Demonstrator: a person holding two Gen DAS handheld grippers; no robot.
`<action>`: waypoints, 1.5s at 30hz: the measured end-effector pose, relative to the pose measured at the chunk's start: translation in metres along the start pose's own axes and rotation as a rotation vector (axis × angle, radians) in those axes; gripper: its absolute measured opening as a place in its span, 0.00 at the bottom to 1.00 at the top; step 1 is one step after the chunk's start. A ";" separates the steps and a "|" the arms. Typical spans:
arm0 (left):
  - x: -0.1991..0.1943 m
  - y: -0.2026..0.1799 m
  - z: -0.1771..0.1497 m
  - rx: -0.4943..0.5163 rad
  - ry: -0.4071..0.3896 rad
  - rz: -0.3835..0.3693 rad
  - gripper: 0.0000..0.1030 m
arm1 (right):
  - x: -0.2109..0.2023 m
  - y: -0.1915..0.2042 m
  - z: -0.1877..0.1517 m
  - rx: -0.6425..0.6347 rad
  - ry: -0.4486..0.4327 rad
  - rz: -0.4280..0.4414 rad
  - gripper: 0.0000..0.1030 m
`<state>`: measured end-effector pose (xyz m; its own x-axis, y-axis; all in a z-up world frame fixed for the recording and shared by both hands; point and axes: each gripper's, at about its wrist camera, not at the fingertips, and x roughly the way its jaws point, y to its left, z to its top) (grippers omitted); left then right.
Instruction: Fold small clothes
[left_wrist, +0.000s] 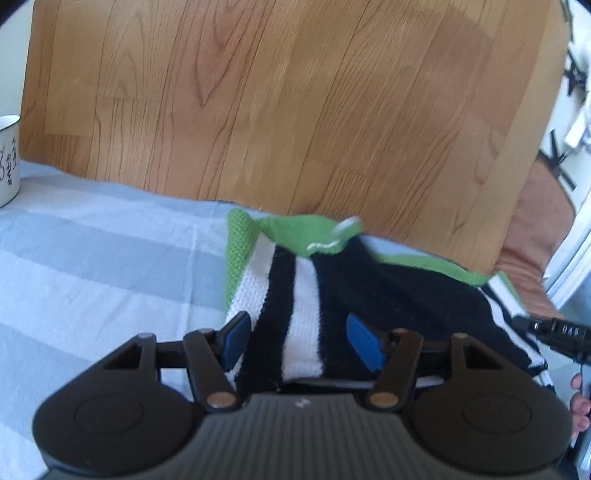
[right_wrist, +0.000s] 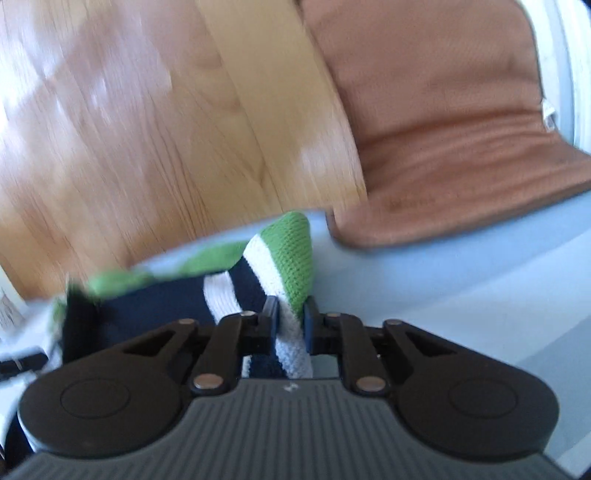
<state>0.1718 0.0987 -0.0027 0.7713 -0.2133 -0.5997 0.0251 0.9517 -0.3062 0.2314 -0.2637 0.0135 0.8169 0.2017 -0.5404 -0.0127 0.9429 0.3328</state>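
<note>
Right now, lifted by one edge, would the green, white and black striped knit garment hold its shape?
Probably not. The green, white and black striped knit garment already bunches and folds, so it looks floppy. Its coarse knit should resist slipping where the right gripper pinches it.

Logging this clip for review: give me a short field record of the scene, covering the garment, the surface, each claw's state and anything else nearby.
garment: knitted striped garment, black, white and green
surface: pale blue-grey striped cloth
left claw: open, blue pads either side of the garment's near edge
right claw: shut on the garment's white and green edge
mug: white, on the cloth at far left
cushion: brown, beyond the cloth on the right
floor: wood planks
image quality: right wrist view motion-blurred
</note>
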 end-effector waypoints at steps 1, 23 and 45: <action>-0.001 0.001 0.000 -0.002 -0.002 -0.001 0.58 | -0.006 0.001 0.002 -0.008 -0.022 -0.034 0.35; -0.021 0.051 0.015 -0.292 -0.065 -0.069 0.58 | -0.023 0.184 0.030 -0.359 -0.201 0.124 0.08; -0.012 0.051 0.013 -0.295 -0.022 -0.048 0.59 | -0.079 0.181 0.019 -0.544 -0.015 0.280 0.52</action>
<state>0.1714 0.1523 -0.0014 0.7871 -0.2484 -0.5646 -0.1217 0.8348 -0.5369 0.1754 -0.1143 0.1306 0.7478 0.4611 -0.4777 -0.5175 0.8556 0.0158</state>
